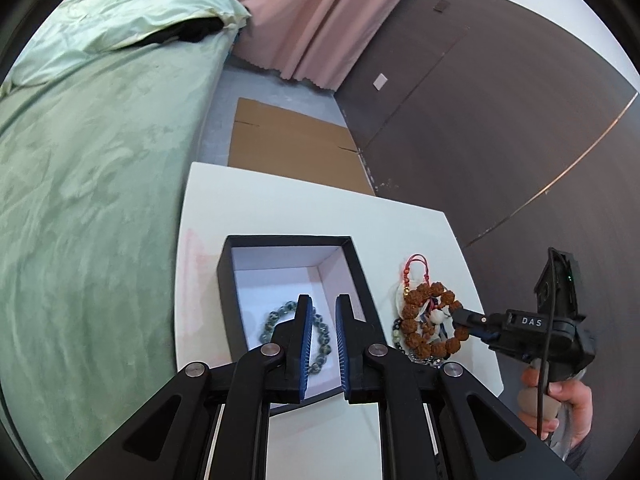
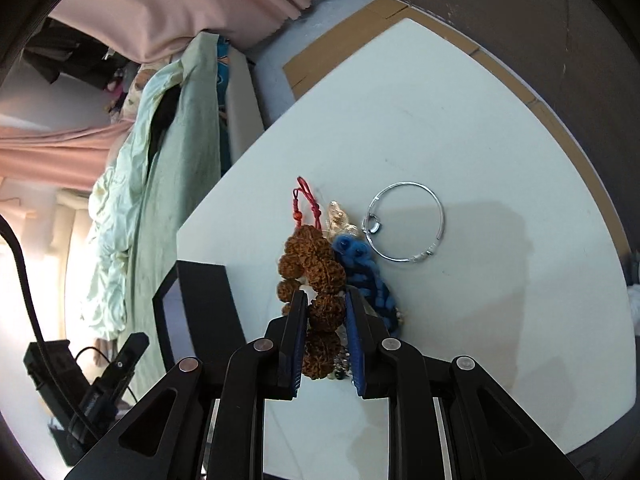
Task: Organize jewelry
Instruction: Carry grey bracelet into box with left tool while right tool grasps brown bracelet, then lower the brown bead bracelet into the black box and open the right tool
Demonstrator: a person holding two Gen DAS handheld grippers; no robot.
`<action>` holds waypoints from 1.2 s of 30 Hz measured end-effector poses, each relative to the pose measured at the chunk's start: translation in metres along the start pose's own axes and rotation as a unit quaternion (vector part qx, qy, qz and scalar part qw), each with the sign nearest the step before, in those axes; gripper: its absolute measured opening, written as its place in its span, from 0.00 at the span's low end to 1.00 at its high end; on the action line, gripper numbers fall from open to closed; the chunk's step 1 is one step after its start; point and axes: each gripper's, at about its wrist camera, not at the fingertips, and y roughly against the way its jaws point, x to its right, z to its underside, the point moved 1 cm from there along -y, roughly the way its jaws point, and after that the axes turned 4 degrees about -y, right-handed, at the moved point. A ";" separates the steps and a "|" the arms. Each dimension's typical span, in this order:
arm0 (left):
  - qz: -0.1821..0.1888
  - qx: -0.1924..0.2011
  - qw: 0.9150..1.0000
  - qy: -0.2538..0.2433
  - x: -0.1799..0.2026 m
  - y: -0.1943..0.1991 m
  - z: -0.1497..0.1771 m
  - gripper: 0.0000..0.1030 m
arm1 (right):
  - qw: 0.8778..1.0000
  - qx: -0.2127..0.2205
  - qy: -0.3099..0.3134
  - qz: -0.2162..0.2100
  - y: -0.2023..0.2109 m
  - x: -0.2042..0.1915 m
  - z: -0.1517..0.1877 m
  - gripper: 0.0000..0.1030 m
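Tongs are working apart: right gripper (image 2: pixel 325 304) is clenching the brown bead bracelet (image 2: pixel 316 272), left gripper (image 1: pixel 323 312) is hovering nearly closed, empty, over the black box (image 1: pixel 288 242).

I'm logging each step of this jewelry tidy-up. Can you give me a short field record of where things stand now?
box: open black box with white lining on white table
in box: grey-green bead bracelet
right gripper: jaws closed on brown knobbly seed-bead bracelet
left gripper: above box, nothing between jaws
loose on table: thin silver bangle, blue braided cord
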 end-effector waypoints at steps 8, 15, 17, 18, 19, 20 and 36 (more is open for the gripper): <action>0.014 0.015 1.000 0.007 -0.009 0.012 0.003 0.12 | 0.996 0.014 0.077 -0.043 0.024 -0.058 0.010 0.20; 0.023 0.038 0.999 0.020 -0.015 0.033 0.005 0.57 | 0.990 0.015 0.118 -0.078 0.031 -0.109 0.021 0.20; 0.014 0.064 0.998 0.027 -0.020 0.045 0.006 0.85 | 0.988 0.011 0.127 -0.088 0.029 -0.123 0.025 0.20; 0.011 0.073 0.997 0.030 -0.022 0.051 0.007 0.86 | 0.987 0.009 0.131 -0.092 0.028 -0.127 0.027 0.20; 0.009 0.077 0.996 0.034 -0.025 0.055 0.007 0.86 | 0.986 0.006 0.134 -0.096 0.025 -0.132 0.028 0.20; 0.006 0.078 0.996 0.038 -0.029 0.059 0.007 0.86 | 0.986 0.003 0.135 -0.100 0.023 -0.136 0.030 0.20; -0.003 0.107 0.993 0.055 -0.055 0.094 0.017 1.00 | 0.984 -0.048 0.156 -0.065 -0.042 -0.154 0.053 0.67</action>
